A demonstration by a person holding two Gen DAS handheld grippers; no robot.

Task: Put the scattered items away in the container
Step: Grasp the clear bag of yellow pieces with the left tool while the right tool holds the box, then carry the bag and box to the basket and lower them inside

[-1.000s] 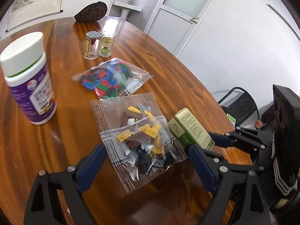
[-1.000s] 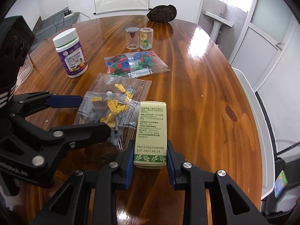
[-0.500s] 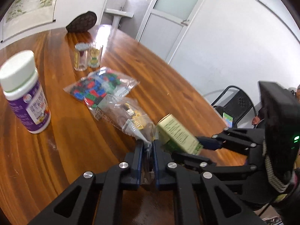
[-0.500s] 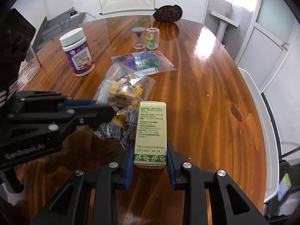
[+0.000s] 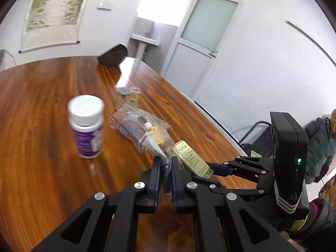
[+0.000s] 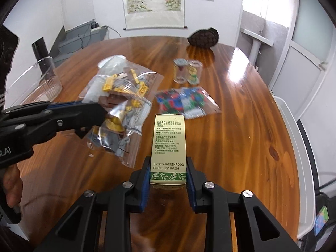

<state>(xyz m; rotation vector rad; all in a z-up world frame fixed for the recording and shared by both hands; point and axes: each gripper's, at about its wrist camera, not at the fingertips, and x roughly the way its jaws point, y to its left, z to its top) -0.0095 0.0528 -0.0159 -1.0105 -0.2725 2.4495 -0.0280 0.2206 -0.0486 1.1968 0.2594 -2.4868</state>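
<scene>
My left gripper (image 5: pixel 166 164) is shut on the edge of a clear bag of yellow and brown bricks (image 5: pixel 150 133), which hangs crumpled above the wooden table (image 5: pixel 42 168). From the right wrist view the same bag (image 6: pixel 124 96) dangles from the left gripper (image 6: pixel 101 115) at the left. My right gripper (image 6: pixel 168 169) is shut on a green and gold box (image 6: pixel 169 142), held clear of the table; the box (image 5: pixel 190 157) shows just right of the bag. A clear plastic container (image 6: pixel 42 79) stands at the table's far left edge.
A second bag of coloured bricks (image 6: pixel 184 103) lies flat mid-table, with two small jars (image 6: pixel 187 71) behind it. A purple bottle with a white cap (image 5: pixel 87 126) stands left of the bags. A dark pouch (image 6: pixel 203 37) sits at the far end. A person (image 5: pixel 321 142) stands beyond the table.
The left gripper closed on the yellow-brick bag and raised it off the table. The right gripper kept its hold on the box and rose a little.
</scene>
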